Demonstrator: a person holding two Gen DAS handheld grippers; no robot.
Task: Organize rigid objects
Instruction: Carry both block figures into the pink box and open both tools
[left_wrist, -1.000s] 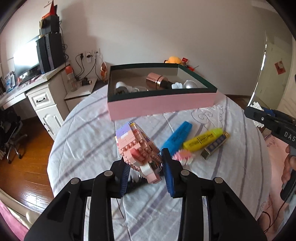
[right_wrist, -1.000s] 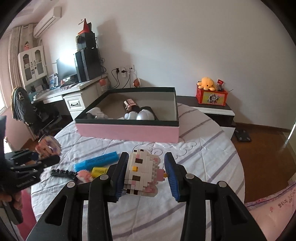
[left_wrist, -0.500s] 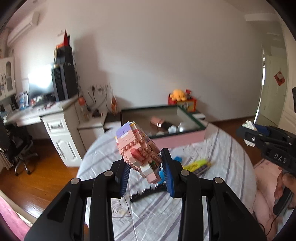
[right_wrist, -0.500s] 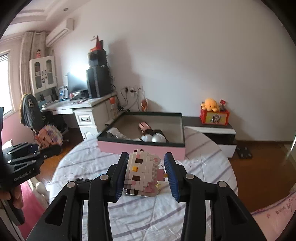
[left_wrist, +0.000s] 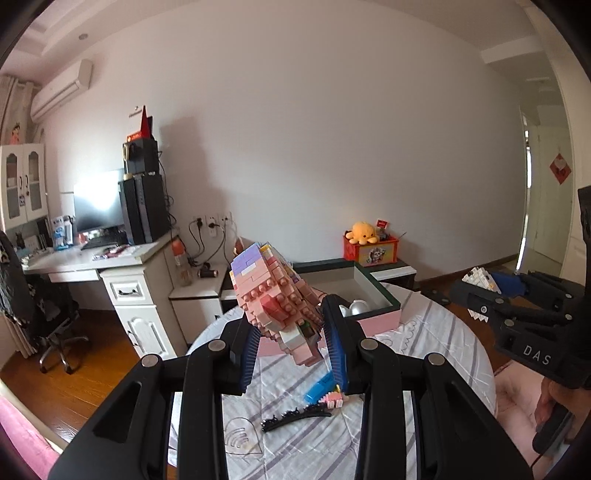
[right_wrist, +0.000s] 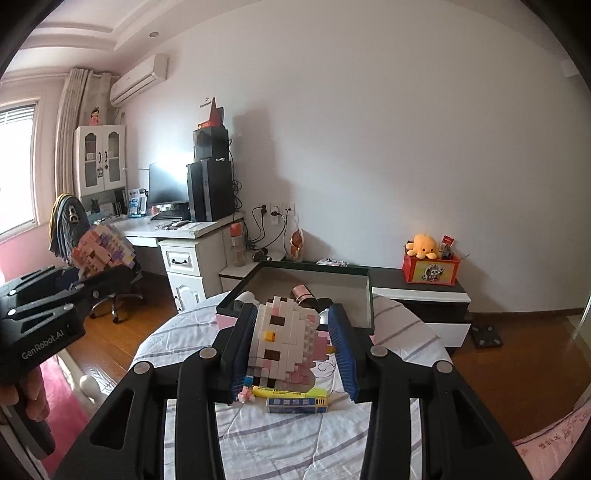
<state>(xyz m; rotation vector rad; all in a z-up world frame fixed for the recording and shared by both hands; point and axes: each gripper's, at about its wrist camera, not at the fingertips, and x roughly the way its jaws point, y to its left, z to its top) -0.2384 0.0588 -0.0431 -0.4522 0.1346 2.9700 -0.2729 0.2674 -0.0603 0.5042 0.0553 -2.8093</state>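
Grippers both lifted clear of the table: your left gripper (left_wrist: 291, 345) clamps the pink figure (left_wrist: 275, 295), right gripper (right_wrist: 291, 350) clamps the white figure (right_wrist: 286, 341). Box (right_wrist: 364, 295) sits ahead, below; carry next.

My left gripper (left_wrist: 291, 347) is a black plastic frame of angular linkage bars with round silver screws at the pivots and ribbed blue pads lining its fingers (left_wrist: 338, 347). My right gripper (right_wrist: 291, 350) has the same build. Seen from the side, the bodies carry white lettering: "DAS" on the right, "GenRobot.AI" on the left.
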